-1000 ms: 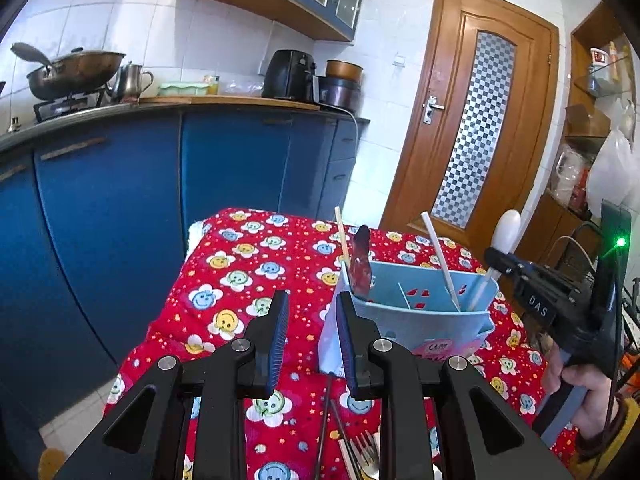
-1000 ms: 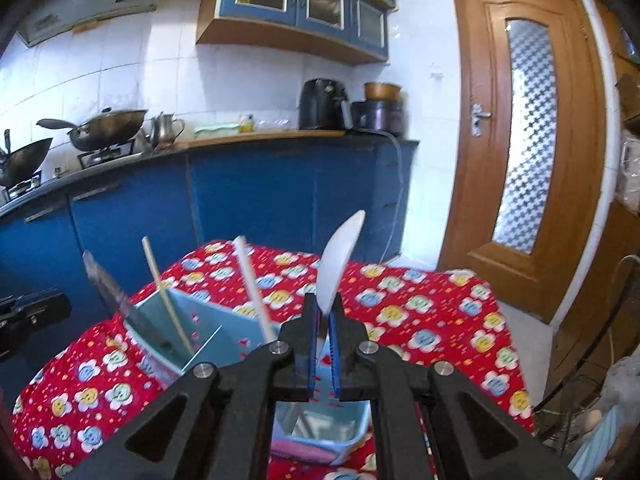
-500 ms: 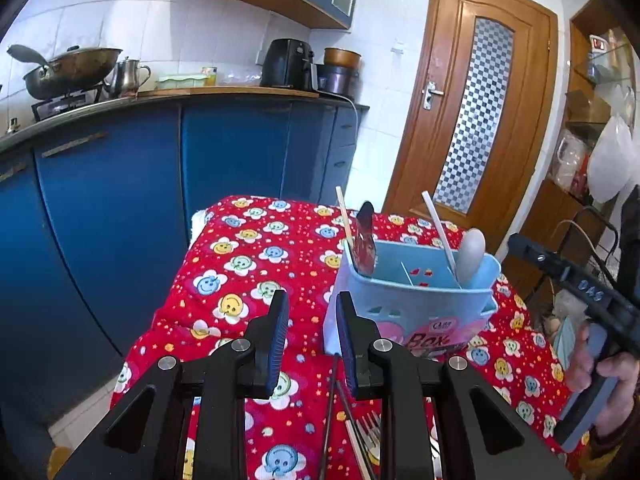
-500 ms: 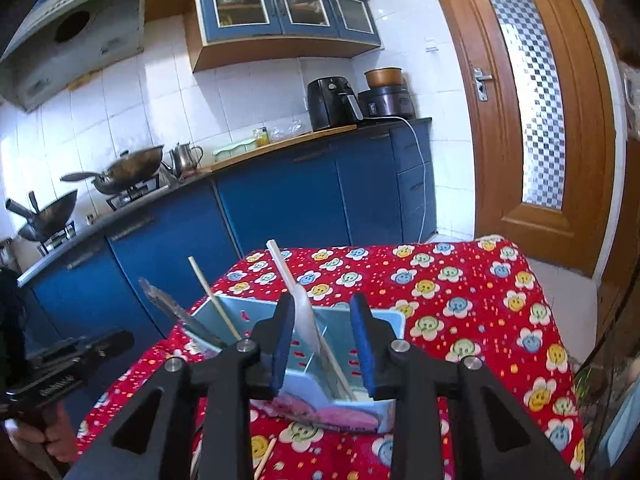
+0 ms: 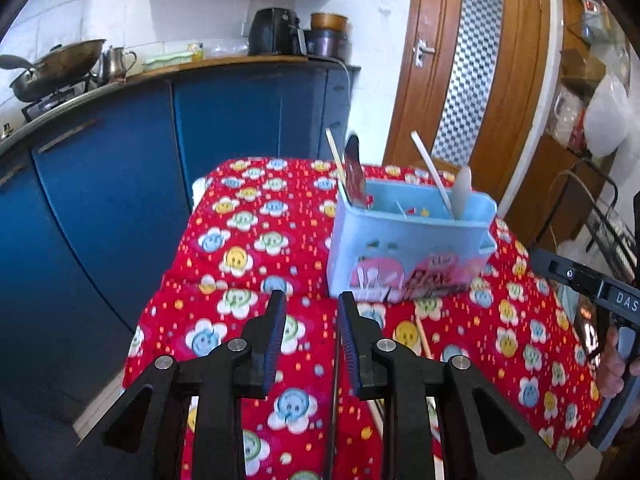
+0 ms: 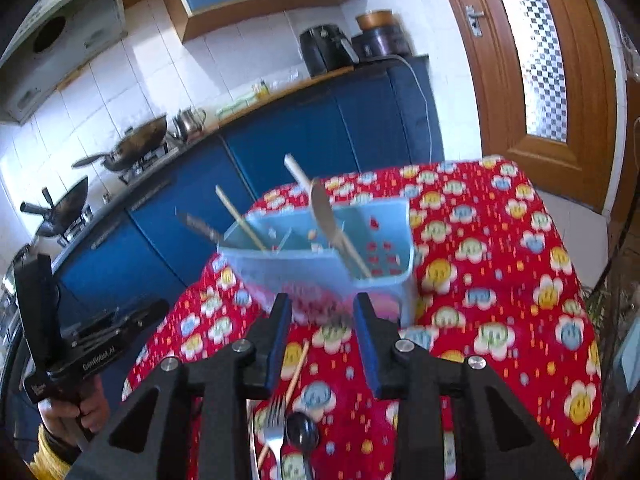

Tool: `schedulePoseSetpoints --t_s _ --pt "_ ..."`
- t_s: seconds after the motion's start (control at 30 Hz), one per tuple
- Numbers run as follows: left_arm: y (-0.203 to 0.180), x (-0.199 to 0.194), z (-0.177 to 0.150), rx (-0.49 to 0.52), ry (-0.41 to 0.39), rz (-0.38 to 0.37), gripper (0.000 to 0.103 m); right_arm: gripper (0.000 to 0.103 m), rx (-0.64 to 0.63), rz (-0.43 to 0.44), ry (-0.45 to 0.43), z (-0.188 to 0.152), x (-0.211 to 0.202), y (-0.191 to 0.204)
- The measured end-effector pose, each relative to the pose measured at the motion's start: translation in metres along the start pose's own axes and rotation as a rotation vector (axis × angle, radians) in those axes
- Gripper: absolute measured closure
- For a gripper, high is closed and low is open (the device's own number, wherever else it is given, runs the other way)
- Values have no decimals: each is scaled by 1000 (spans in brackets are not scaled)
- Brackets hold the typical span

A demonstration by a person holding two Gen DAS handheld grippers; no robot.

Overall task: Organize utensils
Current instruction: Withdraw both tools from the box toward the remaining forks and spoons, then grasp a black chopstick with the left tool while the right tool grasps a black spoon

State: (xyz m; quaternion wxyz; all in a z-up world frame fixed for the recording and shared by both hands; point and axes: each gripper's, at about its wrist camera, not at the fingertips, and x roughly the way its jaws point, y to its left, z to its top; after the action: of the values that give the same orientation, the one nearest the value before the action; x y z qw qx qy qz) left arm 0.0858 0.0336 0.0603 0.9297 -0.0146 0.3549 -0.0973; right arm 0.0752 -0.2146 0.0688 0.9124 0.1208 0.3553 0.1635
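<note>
A: Utensils, location? Four stand upright in the light blue caddy [image 5: 408,248] on the red flowered tablecloth [image 5: 248,240]: a wooden chopstick [image 5: 335,158] and a dark-bladed knife [image 5: 355,176] at one end, a white stick [image 5: 430,164] and a pale spoon [image 5: 461,188] at the other.

B: Loose items?

A: A fork [image 6: 275,426], a dark spoon [image 6: 302,432] and a chopstick [image 6: 295,372] lie flat on the cloth, near the right gripper [image 6: 322,316].

B: Right gripper, condition?

A: Jaws spreading, nothing between them; the caddy sits just beyond the tips.

B: Left gripper [image 5: 310,316]?

A: Jaws also parting, empty, hovering over the cloth short of the caddy. A thin dark rod [image 5: 335,392] lies on the cloth beneath it.
</note>
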Motion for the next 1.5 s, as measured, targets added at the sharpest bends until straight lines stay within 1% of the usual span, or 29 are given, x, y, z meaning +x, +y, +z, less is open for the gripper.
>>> schedulePoseSetpoints --t_s 0.17,0.27,0.43,0.6,0.87,1.1,1.13,1.23,1.3,1.37,1.4,1.5 --pt "-5 4 -10 24 41 12 74 68 -9 6 115 -21 9 7" --pt "-8 9 -15 47 68 19 74 68 -25 3 167 -30 14 9" --pt "-9 21 -21 54 138 -3 74 68 -48 -6 238 -42 22 11" --pt "-9 38 -30 40 214 -36 74 68 -33 -10 288 -51 29 7" --pt "-10 61 -37 64 303 -37 74 68 -12 -19 316 -56 34 2" --pt "-12 76 -36 66 363 -76 75 67 -3 -22 323 -56 37 -2" --pt "-13 78 -36 68 369 -73 78 67 -2 -21 324 -56 37 -2" --pt "-15 83 -34 85 376 -62 80 67 -2 -20 324 -55 38 -3" --pt "-16 85 -32 95 381 -73 82 67 -2 -21 323 -55 38 -3" --pt "-14 85 -31 91 380 -74 90 67 -2 -20 322 -56 38 -3" --pt "-11 86 -30 80 378 -74 97 67 -2 -19 323 -55 38 -3" --pt "-2 84 -31 37 368 -97 98 67 -5 -18 326 -55 38 -2"
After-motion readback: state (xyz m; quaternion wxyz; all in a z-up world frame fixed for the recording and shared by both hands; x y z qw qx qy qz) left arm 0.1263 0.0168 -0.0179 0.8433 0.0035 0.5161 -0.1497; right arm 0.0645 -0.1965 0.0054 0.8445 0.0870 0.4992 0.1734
